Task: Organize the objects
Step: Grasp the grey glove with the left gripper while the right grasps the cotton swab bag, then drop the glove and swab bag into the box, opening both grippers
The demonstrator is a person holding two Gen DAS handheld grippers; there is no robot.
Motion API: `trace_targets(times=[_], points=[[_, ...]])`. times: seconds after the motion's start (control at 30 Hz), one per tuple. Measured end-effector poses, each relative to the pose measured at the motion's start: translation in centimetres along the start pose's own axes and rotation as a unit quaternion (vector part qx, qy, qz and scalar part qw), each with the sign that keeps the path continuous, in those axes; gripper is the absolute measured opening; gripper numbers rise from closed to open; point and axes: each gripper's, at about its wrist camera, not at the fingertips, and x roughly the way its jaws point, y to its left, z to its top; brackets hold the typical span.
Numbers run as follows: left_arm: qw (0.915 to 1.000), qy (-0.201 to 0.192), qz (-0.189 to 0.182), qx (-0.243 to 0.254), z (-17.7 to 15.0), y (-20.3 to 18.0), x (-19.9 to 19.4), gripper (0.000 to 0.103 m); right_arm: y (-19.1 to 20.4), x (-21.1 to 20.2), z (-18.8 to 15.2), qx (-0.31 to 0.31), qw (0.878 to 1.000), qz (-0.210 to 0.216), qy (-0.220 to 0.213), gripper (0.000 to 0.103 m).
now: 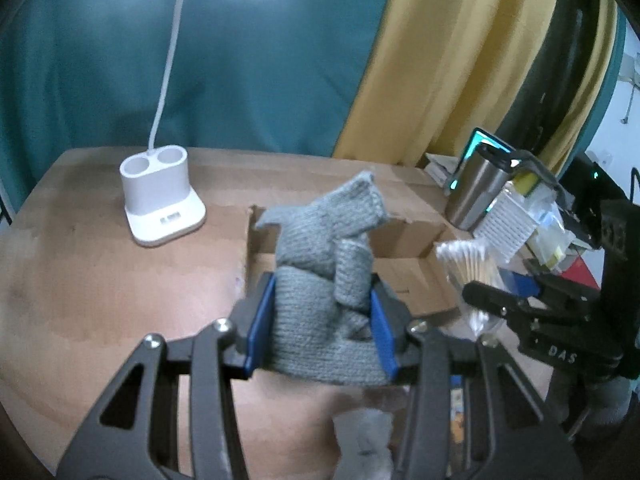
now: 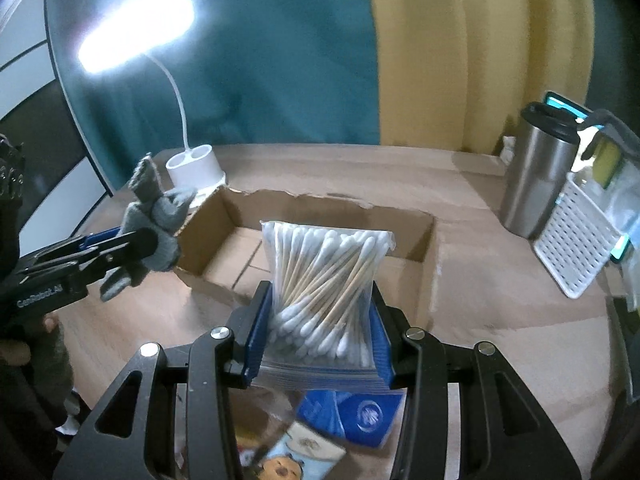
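My left gripper (image 1: 322, 320) is shut on a grey knitted glove (image 1: 324, 264) and holds it above the near left edge of an open cardboard box (image 1: 404, 268). My right gripper (image 2: 320, 336) is shut on a clear zip bag of cotton swabs (image 2: 326, 280) and holds it above the front of the same box (image 2: 224, 220). The box looks empty inside. In the right wrist view the left gripper with the glove (image 2: 154, 216) is at the left. In the left wrist view the right gripper with the swab bag (image 1: 470, 268) is at the right.
A white desk lamp base (image 1: 160, 200) stands at the back left of the wooden table (image 1: 100, 280). A steel tumbler (image 2: 538, 176) and a white perforated basket (image 2: 576, 240) stand at the right. A blue packet (image 2: 360, 416) and a printed packet (image 2: 296, 460) lie below my right gripper.
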Motion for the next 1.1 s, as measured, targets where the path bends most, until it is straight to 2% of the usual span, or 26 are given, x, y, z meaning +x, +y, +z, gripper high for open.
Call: trace_targets(times=[0.23,0.53,0.63,0.67,0.73,0.87,1.03,1.1], points=[[0.9999,0.009,0.008,-0.006,1.3,1.3,2.6,0.046,1.0,2.6,1.6,-0.005,1.0,0.017,0.012,0.046],[0.999,0.042,0.013,-0.011,1.2,1.6,6.1,0.047,1.2,6.3,3.0,0.0,0.999,0.039,0.036,0.046],[0.9982,0.055,0.02,-0.012,1.2,1.6,6.9,0.052,1.2,7.5,3.2,0.002,0.998,0.047,0.046,0.046],[0.9979,0.059,0.024,-0.013,1.2,1.5,7.2,0.058,1.2,7.9,3.2,0.003,0.998,0.049,0.049,0.046],[0.9973,0.066,0.027,-0.019,1.2,1.5,7.7,0.059,1.1,8.8,3.1,0.004,0.997,0.053,0.058,0.047],[0.9972,0.066,0.032,-0.017,1.3,1.3,7.3,0.06,0.9,10.2,2.8,0.009,0.996,0.055,0.075,0.047],[0.998,0.046,0.042,-0.009,1.3,1.6,5.4,0.061,0.9,11.2,2.5,0.004,0.994,0.059,0.095,0.047],[0.9978,0.039,0.054,-0.011,1.1,2.2,5.2,0.065,0.9,11.4,2.4,0.004,0.993,0.056,0.101,0.047]])
